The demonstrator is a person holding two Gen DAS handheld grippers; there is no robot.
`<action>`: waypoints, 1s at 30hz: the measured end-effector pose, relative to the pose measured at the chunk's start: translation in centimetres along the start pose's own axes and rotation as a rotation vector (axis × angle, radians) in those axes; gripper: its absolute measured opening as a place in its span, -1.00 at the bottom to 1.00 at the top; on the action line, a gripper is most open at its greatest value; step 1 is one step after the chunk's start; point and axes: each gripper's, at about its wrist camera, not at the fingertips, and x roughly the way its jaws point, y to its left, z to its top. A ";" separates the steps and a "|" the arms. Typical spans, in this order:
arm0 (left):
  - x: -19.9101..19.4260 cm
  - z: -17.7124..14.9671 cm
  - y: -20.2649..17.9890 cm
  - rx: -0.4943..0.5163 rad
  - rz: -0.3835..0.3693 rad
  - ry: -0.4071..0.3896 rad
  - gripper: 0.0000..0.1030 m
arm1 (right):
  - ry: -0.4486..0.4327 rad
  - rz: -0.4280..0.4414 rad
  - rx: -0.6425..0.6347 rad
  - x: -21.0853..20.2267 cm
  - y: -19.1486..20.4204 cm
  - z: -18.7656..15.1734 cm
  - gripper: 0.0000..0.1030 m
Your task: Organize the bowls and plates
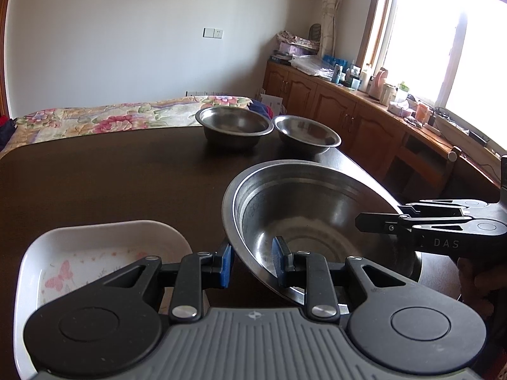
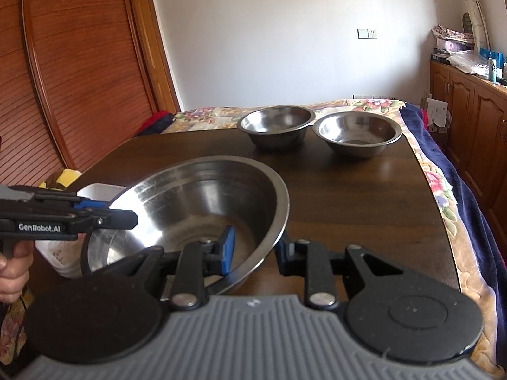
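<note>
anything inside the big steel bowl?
Big bowl looks empty: bare metal, plus one finger of each gripper over the rim. The floor behind the right gripper's pad is hidden.

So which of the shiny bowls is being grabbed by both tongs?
The biggest metal bowl, nearest the cameras. The left tongs and right tongs each straddle its rim; the two smaller bowls sit untouched at the far edge.

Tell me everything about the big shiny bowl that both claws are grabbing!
The big bowl looks like polished steel, round with a flat rolled rim, and empty inside. It is tilted, not flat on the dark table. The left claw straddles its rim on one side and the right claw on the opposite side, one blue pad inside, one outside. A white dish sits beside it.
</note>
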 end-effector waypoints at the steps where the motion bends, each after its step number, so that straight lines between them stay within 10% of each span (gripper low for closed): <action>1: 0.1 -0.1 0.0 0.000 0.000 0.002 -0.46 | 0.003 0.000 0.001 0.1 0.0 0.0 -0.43; 30: 0.2 -0.9 0.3 0.011 0.004 0.014 -0.44 | 0.017 -0.009 -0.026 0.0 0.6 -0.9 -0.40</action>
